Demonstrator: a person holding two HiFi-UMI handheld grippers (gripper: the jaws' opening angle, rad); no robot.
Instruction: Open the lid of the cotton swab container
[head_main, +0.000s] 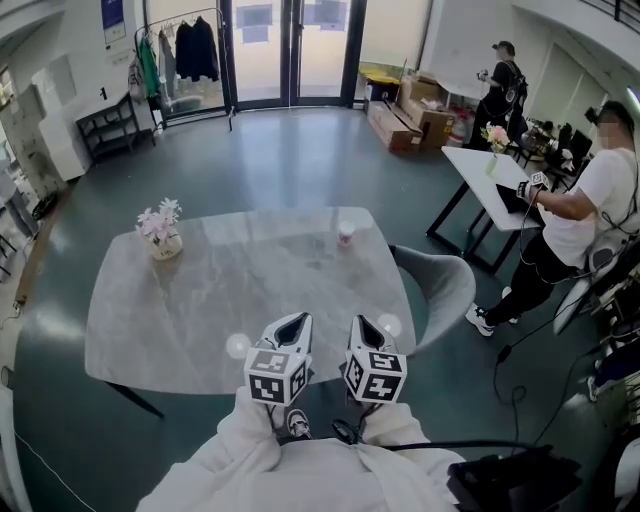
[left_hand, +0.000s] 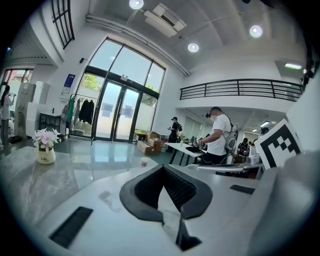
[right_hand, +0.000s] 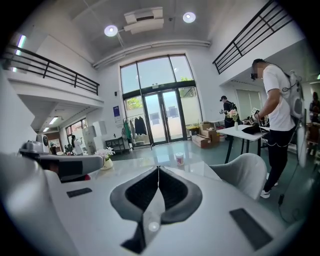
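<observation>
— We see the big table (head_main: 250, 290): pale grey marble, glossy, with rounded corners.
— Our left gripper (head_main: 296, 322) and right gripper (head_main: 364, 324) hang over its near edge, both clenched on nothing.
— The cotton swab container (head_main: 346, 233) is small and round, whitish with pink. It stands upright near the far edge.

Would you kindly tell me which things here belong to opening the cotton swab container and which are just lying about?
For the job: cotton swab container, near the far edge of the table; left gripper and right gripper, both shut and empty.
Just lying about: flower vase, grey chair, cardboard boxes, clothes rack.
</observation>
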